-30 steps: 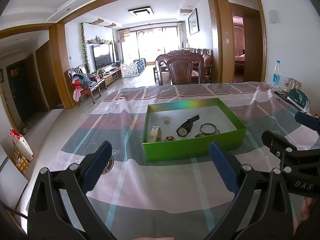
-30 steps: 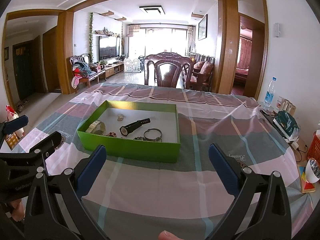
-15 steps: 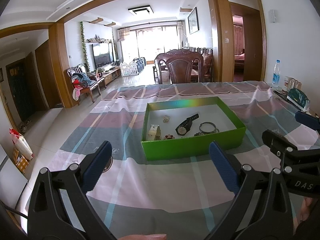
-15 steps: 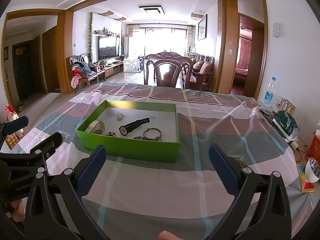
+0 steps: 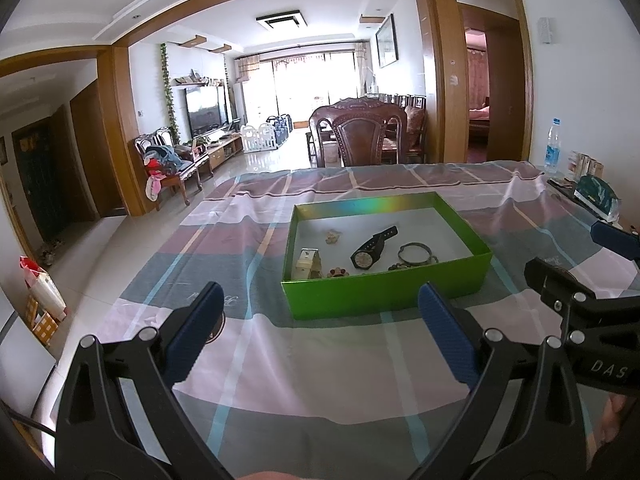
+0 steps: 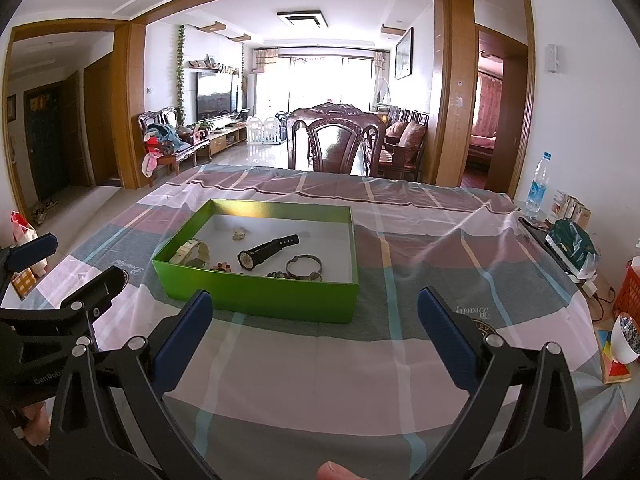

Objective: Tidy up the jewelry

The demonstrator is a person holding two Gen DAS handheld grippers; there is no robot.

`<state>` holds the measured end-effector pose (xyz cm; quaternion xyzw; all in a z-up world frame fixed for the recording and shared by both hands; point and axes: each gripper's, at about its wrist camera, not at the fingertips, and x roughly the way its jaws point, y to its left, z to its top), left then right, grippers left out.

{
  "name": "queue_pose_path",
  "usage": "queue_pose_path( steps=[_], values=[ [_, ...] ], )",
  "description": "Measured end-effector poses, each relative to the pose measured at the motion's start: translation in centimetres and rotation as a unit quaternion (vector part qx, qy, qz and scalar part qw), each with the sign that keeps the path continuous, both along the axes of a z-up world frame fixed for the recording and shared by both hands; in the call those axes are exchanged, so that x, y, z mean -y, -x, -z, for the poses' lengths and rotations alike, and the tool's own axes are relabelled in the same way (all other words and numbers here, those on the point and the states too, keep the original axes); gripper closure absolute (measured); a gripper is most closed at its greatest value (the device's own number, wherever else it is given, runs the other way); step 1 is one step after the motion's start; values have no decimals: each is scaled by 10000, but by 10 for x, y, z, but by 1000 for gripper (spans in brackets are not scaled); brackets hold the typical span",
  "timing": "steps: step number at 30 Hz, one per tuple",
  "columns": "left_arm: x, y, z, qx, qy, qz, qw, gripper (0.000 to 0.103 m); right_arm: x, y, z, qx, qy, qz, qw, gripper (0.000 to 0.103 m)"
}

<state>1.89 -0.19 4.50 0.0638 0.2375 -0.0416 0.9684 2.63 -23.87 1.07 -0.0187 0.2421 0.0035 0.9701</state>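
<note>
A green box (image 5: pixel 384 292) (image 6: pixel 256 300) lies on the plaid tablecloth. Inside it are a black watch (image 5: pixel 372 246) (image 6: pixel 266 251), a cream watch (image 5: pixel 307 263) (image 6: pixel 192 251), a metal bangle (image 5: pixel 414 253) (image 6: pixel 304 266), a small red flower piece (image 5: pixel 339 272) (image 6: pixel 221 267) and a pale trinket (image 5: pixel 332 236) (image 6: pixel 239 234). My left gripper (image 5: pixel 316 336) is open, low over the cloth in front of the box. My right gripper (image 6: pixel 310 340) is open too, nearer the box's right end. Neither holds anything. Each gripper shows at the edge of the other's view.
A dark wooden chair (image 6: pixel 334 142) stands at the table's far side. On the right edge are a water bottle (image 6: pixel 538 178), a green packet (image 6: pixel 572 242), small cartons, a white cup (image 6: pixel 626 338) and a red basket. The floor drops off to the left.
Both grippers have drawn back slightly from the box, which sits a little farther away in each view. Both stay open.
</note>
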Motion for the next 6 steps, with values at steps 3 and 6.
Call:
queue_pose_path(
  steps=[3,6],
  values=[
    [0,1,-1,-2,-9,-5,10000,6,1,0,1,-3,2,5,10000,3],
    [0,0,-1,-22,2,-14,10000,5,1,0,1,-4,-3,6,10000,3]
  ],
)
